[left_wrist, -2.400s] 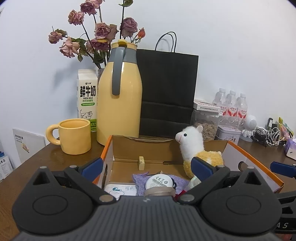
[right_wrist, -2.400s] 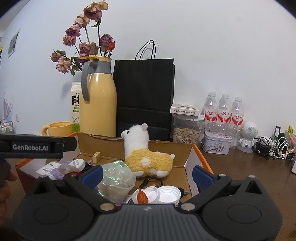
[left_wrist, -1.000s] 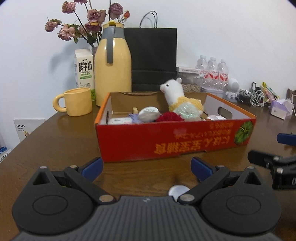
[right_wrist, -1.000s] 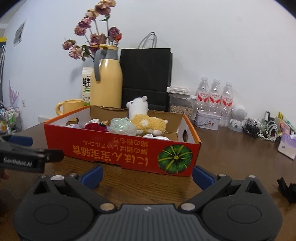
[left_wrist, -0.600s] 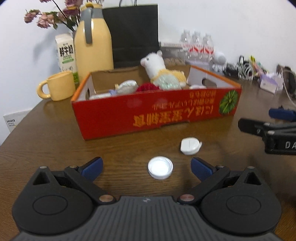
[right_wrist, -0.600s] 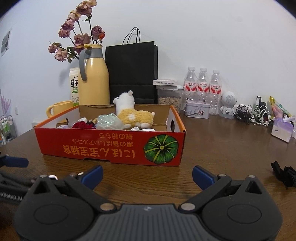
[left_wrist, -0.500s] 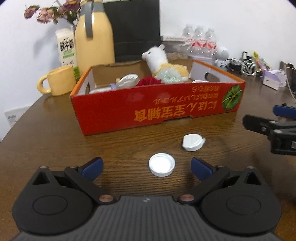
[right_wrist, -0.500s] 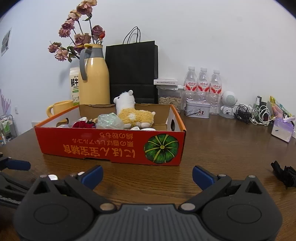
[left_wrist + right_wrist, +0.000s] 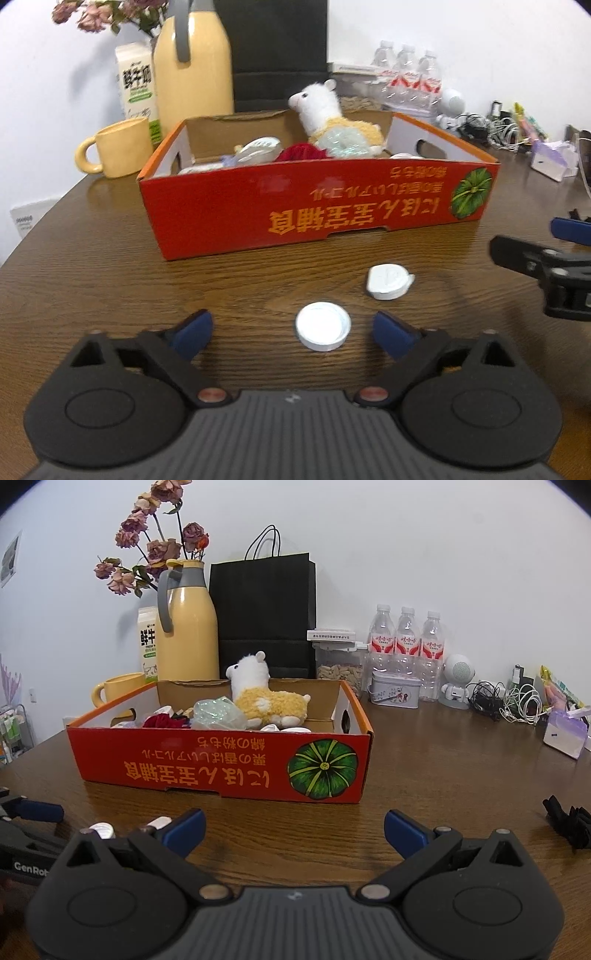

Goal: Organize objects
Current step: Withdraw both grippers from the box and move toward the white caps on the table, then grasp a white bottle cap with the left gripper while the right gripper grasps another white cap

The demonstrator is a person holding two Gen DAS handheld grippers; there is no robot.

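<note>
Lid between the closing left jaws, on the near table in front of the box.

Round white lid (image 9: 322,325) lies flat on the brown table (image 9: 92,280), open side up, centred between the blue pads of the left gripper (image 9: 291,330); the jaws are closing but stand clear of it on both sides, holding nothing. Being round, it has no long axis, so any squeeze line would serve. A second white cap (image 9: 388,281), with a small tab, sits just beyond and to the right, nearer the red cardboard box (image 9: 314,218) that holds a plush alpaca (image 9: 332,118). The right gripper (image 9: 294,825) hangs wide open and empty to the right, farther from the lid, so the left is likely the one to take it.
</note>
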